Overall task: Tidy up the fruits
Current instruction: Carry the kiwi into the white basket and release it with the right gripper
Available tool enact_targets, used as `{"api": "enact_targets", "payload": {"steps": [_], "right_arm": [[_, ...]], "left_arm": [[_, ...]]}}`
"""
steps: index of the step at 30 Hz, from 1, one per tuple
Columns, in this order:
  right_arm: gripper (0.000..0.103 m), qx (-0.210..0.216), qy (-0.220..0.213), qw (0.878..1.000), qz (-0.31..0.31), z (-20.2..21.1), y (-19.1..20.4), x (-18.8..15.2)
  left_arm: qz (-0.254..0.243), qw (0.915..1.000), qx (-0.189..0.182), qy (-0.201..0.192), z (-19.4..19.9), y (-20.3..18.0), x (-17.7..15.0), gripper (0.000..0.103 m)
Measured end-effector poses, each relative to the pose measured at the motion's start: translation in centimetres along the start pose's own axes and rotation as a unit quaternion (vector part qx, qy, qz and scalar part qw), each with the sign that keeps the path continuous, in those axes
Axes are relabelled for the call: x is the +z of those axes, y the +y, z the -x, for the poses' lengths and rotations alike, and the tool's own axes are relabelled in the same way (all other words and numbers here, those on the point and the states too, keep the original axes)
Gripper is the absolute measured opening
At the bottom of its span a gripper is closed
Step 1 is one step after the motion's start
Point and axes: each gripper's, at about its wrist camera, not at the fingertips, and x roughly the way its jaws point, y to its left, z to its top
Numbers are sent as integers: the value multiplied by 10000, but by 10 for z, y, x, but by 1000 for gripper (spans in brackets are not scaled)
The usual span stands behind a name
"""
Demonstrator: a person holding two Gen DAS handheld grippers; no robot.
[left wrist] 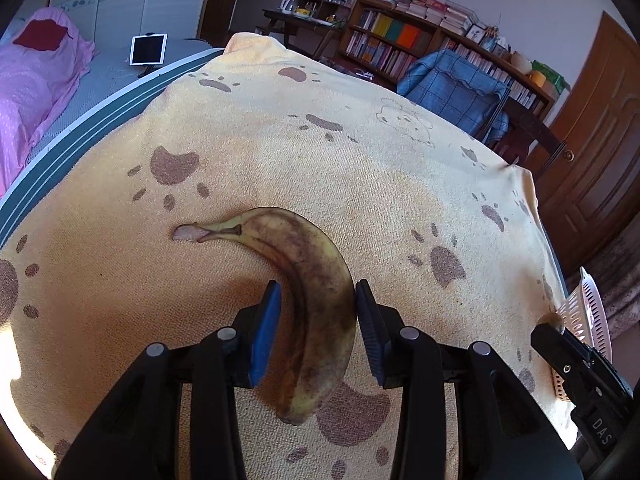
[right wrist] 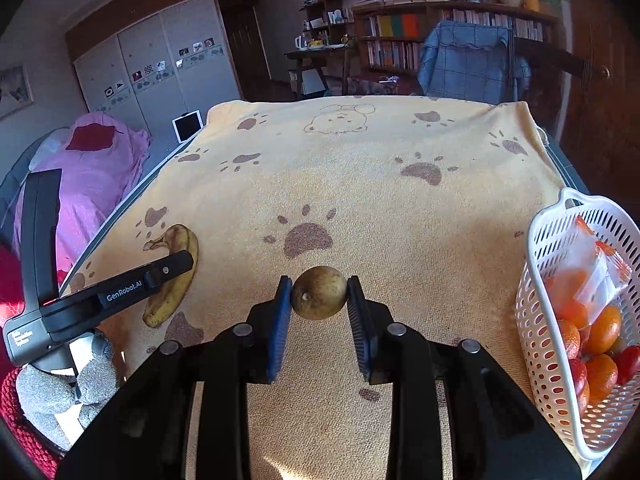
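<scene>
The left gripper point(left wrist: 316, 292) straddles a spotted banana point(left wrist: 308, 300) that lies on a yellow blanket point(left wrist: 360, 168) printed with brown paw marks. The right pad touches the banana's outer curve; the left pad stands just beside the inner curve with a thin gap, so whether the grip is firm cannot be told. The banana's stem points away to the left, and its blunt end lies back between the gripper's arms.

The right gripper point(right wrist: 318, 294) is narrowed onto a small round brownish fruit point(right wrist: 319, 293), both pads pressed against its sides, above or on the blanket near the table's middle.

A white slotted basket point(right wrist: 540, 320) stands at the right edge of the blanket, holding oranges point(right wrist: 604, 330), red fruit and a clear bag. Between the round fruit and the basket the blanket is bare. In the right wrist view, the left gripper point(right wrist: 176, 268) lies across the banana point(right wrist: 176, 272) near the table's left edge, beyond which sits pink bedding point(right wrist: 100, 184).
</scene>
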Motion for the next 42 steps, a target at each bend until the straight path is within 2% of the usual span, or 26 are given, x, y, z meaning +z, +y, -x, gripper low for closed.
{"api": "enact_targets", "payload": {"steps": [11,15,20,21,22,23,32,36,42], "right_arm": [[29,-568,-614,9939,-712,66,-62,-5],[29,-918,-748,9885,-936,84,-88,-14],[30,-1162,-758,9826,-1231,96,-115,-28],[34,-1232,-759,9816,-1249,97,-117,-31],[47,-1294,-805,9800,-1277,99,-119,-34],[54,-1333,-872,9786,-1299,101,-120,-37],[55,-1492,-1180,9757,-1086,112,-108,-53],[55,-1454,-1237,9766,-995,114,-103,-56],[55,-1434,-1296,9759,-1014,117,-102,-61]], "left_arm": [[-66,10000,71,18,-3,-2,-1,39],[-77,9999,94,15,-3,-3,-2,40],[-129,9998,177,10,-5,-5,-1,41],[-144,9997,197,14,-5,-6,-1,41],[-150,9997,205,23,-6,-6,0,42],[-151,9997,212,35,-6,-7,1,43],[-190,9981,542,211,-17,-16,12,43],[-333,9964,768,165,-21,-20,13,36],[-234,9986,460,80,-13,-16,9,32]]}}
